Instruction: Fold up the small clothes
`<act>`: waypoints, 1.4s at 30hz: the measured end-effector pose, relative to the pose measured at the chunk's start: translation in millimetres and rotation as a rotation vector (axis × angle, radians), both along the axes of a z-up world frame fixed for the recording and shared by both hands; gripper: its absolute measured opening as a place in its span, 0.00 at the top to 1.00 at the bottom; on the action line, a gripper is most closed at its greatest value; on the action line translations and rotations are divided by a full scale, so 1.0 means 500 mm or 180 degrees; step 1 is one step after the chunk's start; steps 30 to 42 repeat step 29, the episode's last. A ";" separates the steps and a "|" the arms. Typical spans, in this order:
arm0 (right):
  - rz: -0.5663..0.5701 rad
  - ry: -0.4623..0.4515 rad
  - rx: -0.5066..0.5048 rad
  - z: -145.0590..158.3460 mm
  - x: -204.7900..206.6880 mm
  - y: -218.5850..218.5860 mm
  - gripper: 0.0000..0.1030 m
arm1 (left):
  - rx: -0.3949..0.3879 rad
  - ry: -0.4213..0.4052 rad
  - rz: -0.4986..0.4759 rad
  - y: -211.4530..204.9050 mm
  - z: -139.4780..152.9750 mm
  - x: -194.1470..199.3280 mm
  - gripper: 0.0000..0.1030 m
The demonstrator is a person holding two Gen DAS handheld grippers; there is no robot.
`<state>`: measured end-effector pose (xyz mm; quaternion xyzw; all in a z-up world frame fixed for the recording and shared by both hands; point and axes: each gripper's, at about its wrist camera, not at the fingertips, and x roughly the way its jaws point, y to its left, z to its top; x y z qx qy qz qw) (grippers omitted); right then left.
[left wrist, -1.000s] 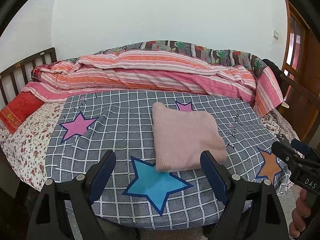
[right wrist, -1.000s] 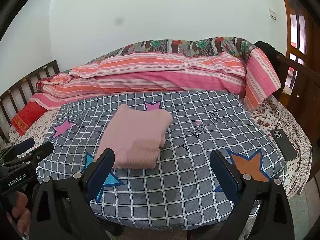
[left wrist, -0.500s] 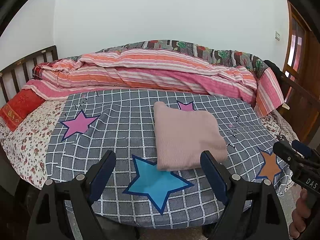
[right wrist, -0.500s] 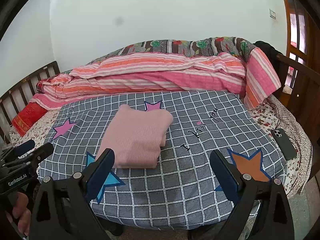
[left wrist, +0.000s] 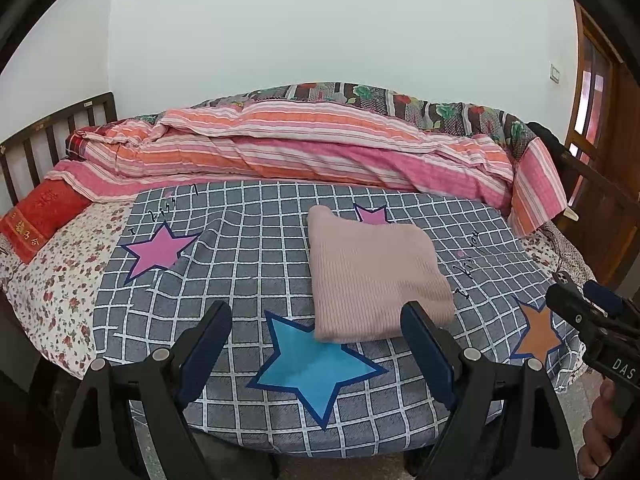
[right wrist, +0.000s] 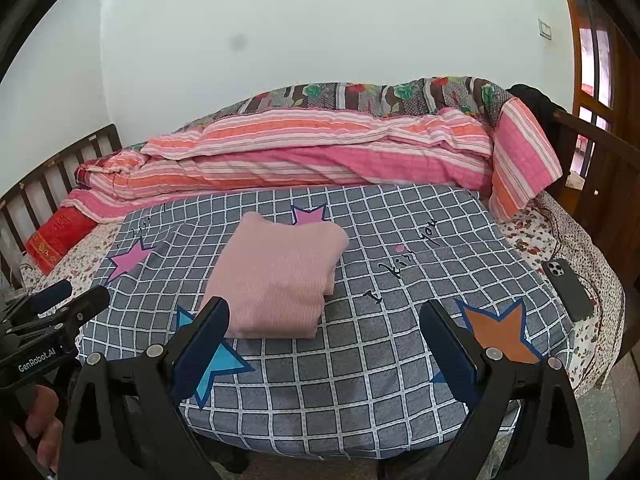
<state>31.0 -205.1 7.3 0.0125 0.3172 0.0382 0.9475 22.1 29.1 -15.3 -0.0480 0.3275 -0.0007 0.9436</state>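
A pink knitted garment [left wrist: 372, 276] lies folded into a neat rectangle on the grey checked star-print cloth [left wrist: 256, 264] on the bed. It also shows in the right wrist view [right wrist: 280, 276]. My left gripper [left wrist: 316, 336] is open and empty, held back near the bed's front edge, below the garment. My right gripper [right wrist: 324, 332] is open and empty, also near the front edge, to the right of the garment. Neither touches the garment. The right gripper [left wrist: 576, 308] shows at the right edge of the left wrist view, the left gripper [right wrist: 56, 304] at the left edge of the right one.
A rolled pink and orange striped quilt [left wrist: 304, 152] lies along the back of the bed. A red pillow [left wrist: 40, 216] sits at the left by the wooden bed frame [left wrist: 48, 132]. A dark phone [right wrist: 568, 288] lies on the floral sheet at the right. A wooden door [left wrist: 600, 128] stands at the right.
Both grippers have stayed open and pulled back slightly with a small tilt. The folded garment has not moved.
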 end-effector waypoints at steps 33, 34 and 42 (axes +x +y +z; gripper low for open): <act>-0.0002 -0.0014 -0.0006 0.006 -0.009 0.012 0.08 | -0.0008 -0.0006 0.0037 -0.003 0.011 -0.005 0.17; -0.0002 -0.0014 -0.0006 0.006 -0.009 0.012 0.08 | -0.0008 -0.0006 0.0037 -0.003 0.011 -0.005 0.17; -0.0002 -0.0014 -0.0006 0.006 -0.009 0.012 0.08 | -0.0008 -0.0006 0.0037 -0.003 0.011 -0.005 0.17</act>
